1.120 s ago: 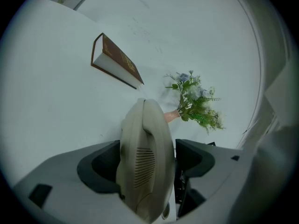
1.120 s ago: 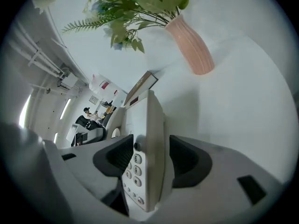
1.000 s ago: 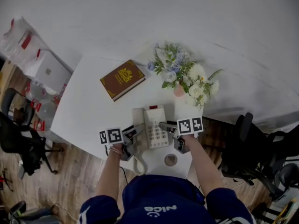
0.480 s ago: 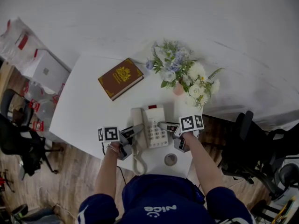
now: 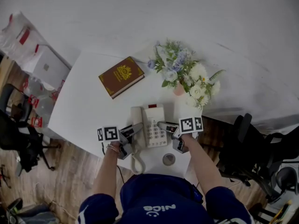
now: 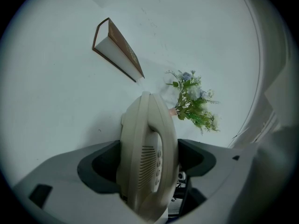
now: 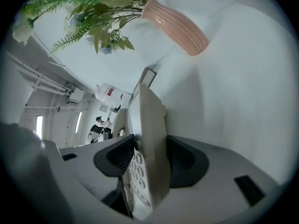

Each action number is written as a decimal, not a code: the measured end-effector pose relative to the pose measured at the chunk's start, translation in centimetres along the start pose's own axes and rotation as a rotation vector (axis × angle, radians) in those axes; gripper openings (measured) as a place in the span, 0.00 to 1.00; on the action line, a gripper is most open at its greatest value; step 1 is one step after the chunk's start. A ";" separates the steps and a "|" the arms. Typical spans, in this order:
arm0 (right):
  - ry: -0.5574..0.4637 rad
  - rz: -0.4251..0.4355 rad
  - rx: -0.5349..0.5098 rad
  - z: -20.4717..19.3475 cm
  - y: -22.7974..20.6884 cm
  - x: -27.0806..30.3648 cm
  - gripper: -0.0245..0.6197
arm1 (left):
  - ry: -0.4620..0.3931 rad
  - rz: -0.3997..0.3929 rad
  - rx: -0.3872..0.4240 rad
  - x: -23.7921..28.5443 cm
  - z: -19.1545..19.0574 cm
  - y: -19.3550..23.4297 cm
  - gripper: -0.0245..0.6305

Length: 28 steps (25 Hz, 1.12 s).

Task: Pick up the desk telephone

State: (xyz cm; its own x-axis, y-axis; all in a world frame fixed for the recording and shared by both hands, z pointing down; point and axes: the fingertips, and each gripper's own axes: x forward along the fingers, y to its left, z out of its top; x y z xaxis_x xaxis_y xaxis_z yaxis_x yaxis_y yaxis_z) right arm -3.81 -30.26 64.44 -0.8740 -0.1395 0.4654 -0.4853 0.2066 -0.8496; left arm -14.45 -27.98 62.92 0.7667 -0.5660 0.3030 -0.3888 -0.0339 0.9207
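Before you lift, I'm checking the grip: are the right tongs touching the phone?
Touching. The right gripper view shows the right tongs shut on the phone, a jaw pressed against each side.

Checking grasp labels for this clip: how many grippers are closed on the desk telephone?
2. The left gripper clamps the desk telephone on its handset side; the right gripper clamps its keypad side.

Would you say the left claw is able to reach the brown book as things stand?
Probably not yet. The left claw is shut on the desk telephone, handset side, and the right claw on its keypad side. The brown book lies farther back across bare table, so only that grip hinders it.
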 end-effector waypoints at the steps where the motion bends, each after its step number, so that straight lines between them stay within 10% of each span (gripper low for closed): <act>1: -0.003 0.000 -0.003 0.0 0.0 0.0 0.40 | 0.002 0.001 -0.001 0.0 -0.1 0.0 0.63; 28: -0.090 0.001 -0.031 -3.9 3.6 -4.3 0.40 | 0.017 -0.023 0.040 -2.6 -4.0 -4.4 0.63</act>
State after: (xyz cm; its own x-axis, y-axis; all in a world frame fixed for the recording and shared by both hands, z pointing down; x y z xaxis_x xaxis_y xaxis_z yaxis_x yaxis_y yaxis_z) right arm -1.86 -25.17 60.32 -0.8698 -0.2252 0.4390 -0.4860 0.2369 -0.8413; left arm -12.74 -23.10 59.09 0.7839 -0.5509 0.2865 -0.3910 -0.0794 0.9170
